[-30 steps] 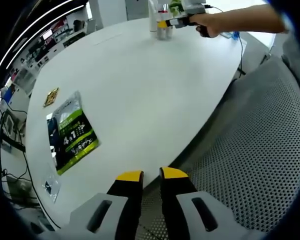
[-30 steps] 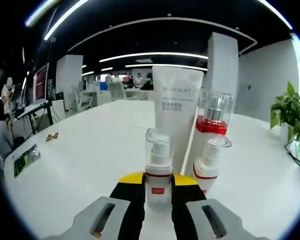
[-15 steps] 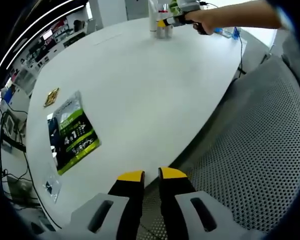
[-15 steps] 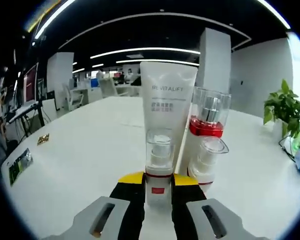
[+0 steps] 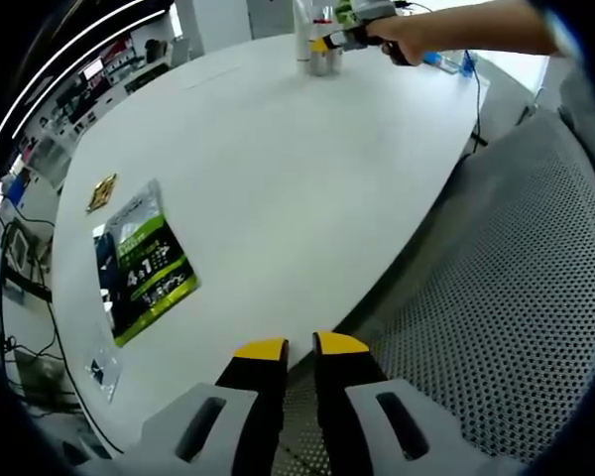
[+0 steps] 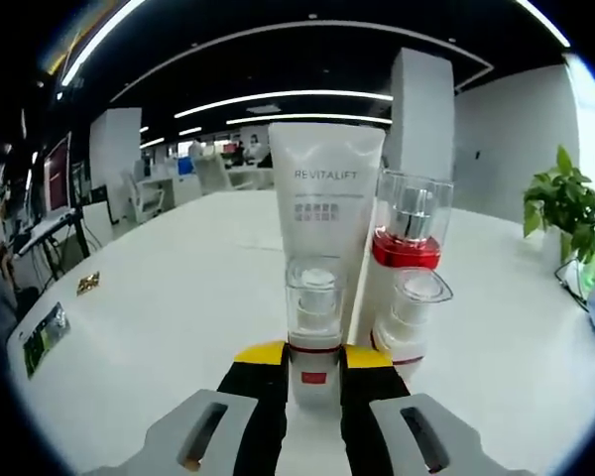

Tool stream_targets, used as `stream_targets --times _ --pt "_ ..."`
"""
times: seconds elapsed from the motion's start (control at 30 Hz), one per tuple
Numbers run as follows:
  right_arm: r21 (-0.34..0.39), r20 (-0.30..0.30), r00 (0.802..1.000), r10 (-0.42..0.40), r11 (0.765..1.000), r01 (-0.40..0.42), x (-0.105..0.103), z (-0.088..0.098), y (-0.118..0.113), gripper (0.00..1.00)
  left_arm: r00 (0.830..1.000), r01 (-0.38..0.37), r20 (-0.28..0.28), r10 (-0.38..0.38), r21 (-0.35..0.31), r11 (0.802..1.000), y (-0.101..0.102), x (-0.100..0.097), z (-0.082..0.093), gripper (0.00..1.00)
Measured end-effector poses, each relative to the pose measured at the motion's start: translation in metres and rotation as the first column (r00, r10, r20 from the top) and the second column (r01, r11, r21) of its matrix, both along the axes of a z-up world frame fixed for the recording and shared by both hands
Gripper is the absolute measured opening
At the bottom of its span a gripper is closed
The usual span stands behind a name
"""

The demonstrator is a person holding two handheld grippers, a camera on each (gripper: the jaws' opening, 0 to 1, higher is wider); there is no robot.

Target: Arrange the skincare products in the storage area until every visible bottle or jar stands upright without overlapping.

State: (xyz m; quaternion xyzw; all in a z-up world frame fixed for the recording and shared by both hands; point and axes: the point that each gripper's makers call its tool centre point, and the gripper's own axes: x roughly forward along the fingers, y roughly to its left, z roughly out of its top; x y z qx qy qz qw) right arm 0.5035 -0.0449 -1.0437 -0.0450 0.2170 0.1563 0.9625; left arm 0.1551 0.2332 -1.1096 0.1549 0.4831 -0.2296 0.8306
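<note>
Between the yellow-tipped jaws of the right claw [image 6: 314,363] stands a small pump bottle [image 6: 313,327] with a clear cap, a red band and a white base; the jaws press its base from both sides, clamped on it low down. It is upright on the white worktop [image 6: 178,297]. Just behind it stands a tall white tube [image 6: 325,213] lettered REVITALIFT, and to the right a taller red-collared pump bottle [image 6: 409,243] with a second small capped bottle [image 6: 407,317] in front of it. All four look upright and closely grouped; whether they touch cannot be told.

The held bottle is likely light, rigid and smooth, so it may slip or tip under a high grip. The low hold on the base seems sound, since the clear cap could pop off. Its neighbours are close enough to be knocked over.

From the left gripper view, the left claw [image 5: 289,348] hangs empty over the worktop's near edge, jaws nearly together, well apart from the products. A green packet [image 5: 144,260] lies flat on the worktop.
</note>
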Motion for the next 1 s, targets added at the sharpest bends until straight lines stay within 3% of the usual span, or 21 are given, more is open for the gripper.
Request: stream_targets --times 1.0 --pt "0.040 -0.023 0.999 -0.032 0.999 0.033 -0.0010 0.0023 -0.0002 0.16 1.000 0.004 -0.004 -0.004 0.018 1.000 0.0024 -0.0011 -0.0003 0.05"
